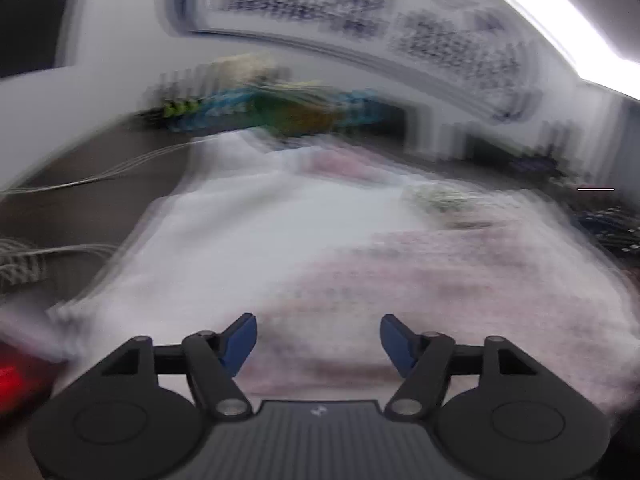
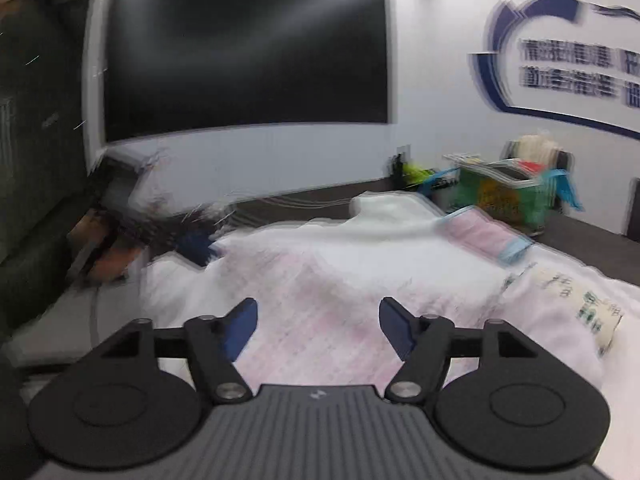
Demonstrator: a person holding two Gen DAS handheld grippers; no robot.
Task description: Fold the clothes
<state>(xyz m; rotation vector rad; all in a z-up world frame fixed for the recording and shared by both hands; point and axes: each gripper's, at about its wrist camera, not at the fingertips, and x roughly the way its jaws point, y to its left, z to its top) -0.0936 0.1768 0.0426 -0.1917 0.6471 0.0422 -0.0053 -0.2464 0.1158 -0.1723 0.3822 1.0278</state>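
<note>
The left tongs (image 1: 318,338) are sitting right at the bottom of the left view, with the two blue tips wide apart and nothing between them. The right tongs (image 2: 318,322) are looking the same, apart and holding nothing. The pink and white clothes (image 2: 320,280) are lying spread out on the table (image 2: 592,240), straight ahead of both tongs and just under their tips. The cloth is stretching away from the tongs toward the far wall. Both tongs are looking about as near to it. Everything is blurry, so I cannot tell if the clothes are folded or flat.
</note>
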